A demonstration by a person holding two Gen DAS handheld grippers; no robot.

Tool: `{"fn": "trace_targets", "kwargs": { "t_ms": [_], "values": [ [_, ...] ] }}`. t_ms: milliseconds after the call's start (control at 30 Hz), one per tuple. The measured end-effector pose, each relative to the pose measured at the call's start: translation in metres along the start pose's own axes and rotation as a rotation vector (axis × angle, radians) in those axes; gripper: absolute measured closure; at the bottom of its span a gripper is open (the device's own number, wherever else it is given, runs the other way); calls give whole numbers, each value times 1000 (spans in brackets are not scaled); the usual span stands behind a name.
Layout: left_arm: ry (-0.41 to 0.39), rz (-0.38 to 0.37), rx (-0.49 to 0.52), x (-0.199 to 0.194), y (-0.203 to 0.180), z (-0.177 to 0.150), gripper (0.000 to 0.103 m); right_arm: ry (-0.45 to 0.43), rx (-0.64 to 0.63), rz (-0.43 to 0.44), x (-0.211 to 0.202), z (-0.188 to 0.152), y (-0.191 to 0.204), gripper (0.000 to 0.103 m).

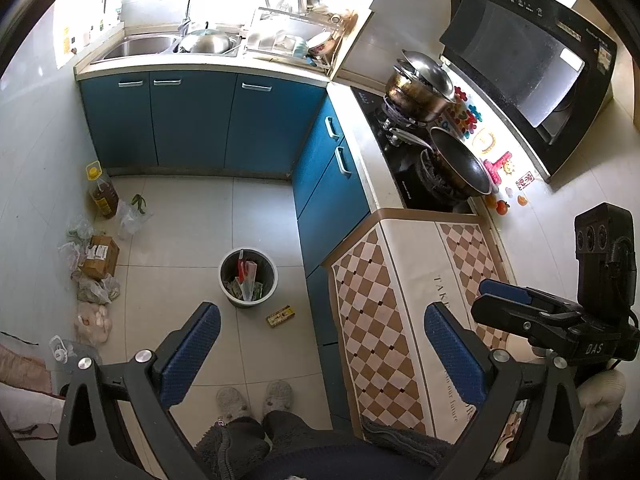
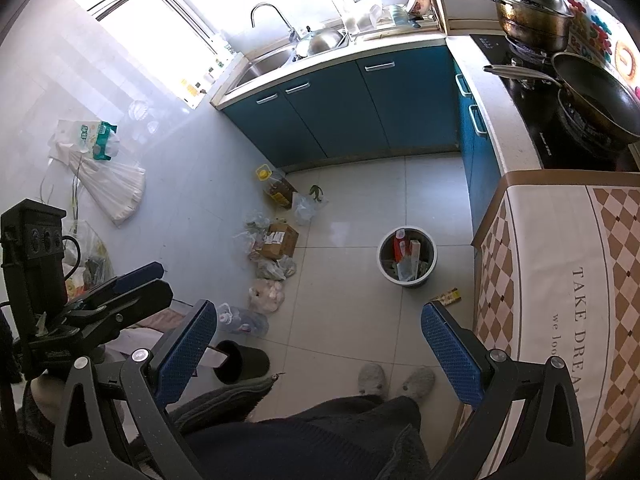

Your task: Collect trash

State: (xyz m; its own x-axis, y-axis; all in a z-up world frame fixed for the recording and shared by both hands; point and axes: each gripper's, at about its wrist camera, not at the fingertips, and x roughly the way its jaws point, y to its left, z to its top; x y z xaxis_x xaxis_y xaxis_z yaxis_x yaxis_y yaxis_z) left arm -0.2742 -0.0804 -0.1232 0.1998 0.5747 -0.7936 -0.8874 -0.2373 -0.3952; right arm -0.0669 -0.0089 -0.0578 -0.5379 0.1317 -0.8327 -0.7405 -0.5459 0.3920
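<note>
A round grey trash bin [image 1: 248, 278] stands on the tiled floor, holding wrappers and packaging; it also shows in the right wrist view [image 2: 407, 257]. A small yellow-green flat box [image 1: 281, 315] lies on the floor just right of the bin, and shows in the right wrist view [image 2: 450, 295]. My left gripper [image 1: 322, 344] is open and empty, held high above the floor. My right gripper [image 2: 318, 340] is open and empty, also high above the floor; it shows at the right edge of the left wrist view [image 1: 520, 304].
Blue cabinets [image 1: 200, 120] run along the back and right. A checkered-cloth-covered appliance [image 1: 408, 300] stands at right. Bags, a cardboard box [image 1: 100, 257] and an oil bottle [image 1: 102, 192] line the left wall. A black cup [image 2: 240, 362] lies on the floor. The person's slippers [image 1: 256, 398] are below.
</note>
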Motion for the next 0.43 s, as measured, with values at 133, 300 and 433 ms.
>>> {"fn": "trace_targets", "kwargs": {
  "t_ms": [133, 300, 433],
  "values": [
    [-1, 0, 0, 1, -1, 0, 0, 2, -1, -1, 0, 0, 1, 0],
    [-1, -1, -2, 0, 0, -1, 0, 1, 0, -3, 0, 1, 3, 0],
    [-6, -2, -2, 1, -3, 5, 0, 1, 0, -2, 0, 1, 2, 0]
  ]
}}
